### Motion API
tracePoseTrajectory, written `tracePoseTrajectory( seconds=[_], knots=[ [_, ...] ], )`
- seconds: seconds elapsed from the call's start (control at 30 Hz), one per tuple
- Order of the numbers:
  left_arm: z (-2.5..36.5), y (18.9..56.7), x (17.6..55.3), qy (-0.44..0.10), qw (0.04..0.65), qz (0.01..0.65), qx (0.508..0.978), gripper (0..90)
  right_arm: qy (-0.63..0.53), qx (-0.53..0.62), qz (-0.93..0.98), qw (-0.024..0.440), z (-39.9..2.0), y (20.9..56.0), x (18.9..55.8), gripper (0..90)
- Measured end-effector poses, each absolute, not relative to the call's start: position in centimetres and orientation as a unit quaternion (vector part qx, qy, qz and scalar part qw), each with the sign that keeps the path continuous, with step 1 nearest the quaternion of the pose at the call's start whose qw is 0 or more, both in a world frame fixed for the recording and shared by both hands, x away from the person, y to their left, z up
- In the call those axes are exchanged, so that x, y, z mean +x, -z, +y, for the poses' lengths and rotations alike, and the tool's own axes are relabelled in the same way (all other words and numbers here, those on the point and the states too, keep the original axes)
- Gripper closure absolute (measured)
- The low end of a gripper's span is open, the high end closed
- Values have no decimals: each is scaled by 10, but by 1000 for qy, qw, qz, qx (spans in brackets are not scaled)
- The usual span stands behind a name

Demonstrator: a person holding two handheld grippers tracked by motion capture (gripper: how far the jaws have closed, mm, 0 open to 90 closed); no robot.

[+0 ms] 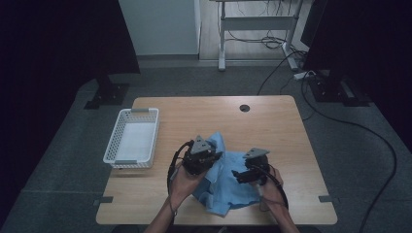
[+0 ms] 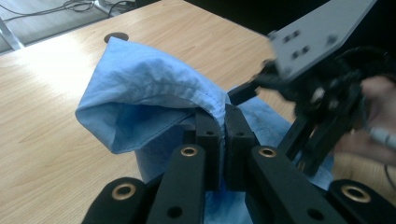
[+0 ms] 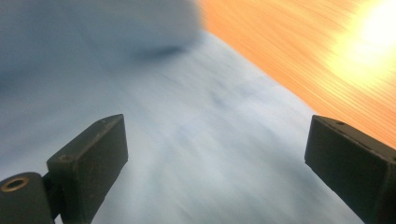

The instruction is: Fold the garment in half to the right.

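Where left gripper (image 2: 223,122) sits at table centre, jaws clamped together on stitched hem of blue cloth (image 2: 154,88), fold lifted off wood. Right gripper (image 1: 245,174) at its 4 o'clock, jaws spread wide above cloth, nothing between; its view motion-blurred. Cloth bunched at near-centre of wooden table (image 1: 272,121), reaching toward front edge. White basket (image 1: 131,137) at 9 o'clock, well apart. Cable hole (image 1: 244,108) at 12 o'clock.
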State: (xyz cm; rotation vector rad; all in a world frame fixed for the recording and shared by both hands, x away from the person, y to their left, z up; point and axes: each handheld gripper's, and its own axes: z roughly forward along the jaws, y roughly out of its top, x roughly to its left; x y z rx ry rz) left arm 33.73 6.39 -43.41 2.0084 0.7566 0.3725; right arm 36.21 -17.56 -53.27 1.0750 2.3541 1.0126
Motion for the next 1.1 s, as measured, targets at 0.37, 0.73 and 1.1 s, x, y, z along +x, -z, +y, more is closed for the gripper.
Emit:
tracePoseTrajectory(
  seconds=[0.37,0.73,1.1],
  knots=[
    [56,439,340,-152,462,307,818,866,-359,414,819,170,-189,562,365,65],
    [35,466,352,-131,437,316,832,862,-373,373,837,144,-144,558,372,52],
    [14,469,355,-97,463,279,836,478,-352,435,804,202,-224,527,368,57]
  ],
)
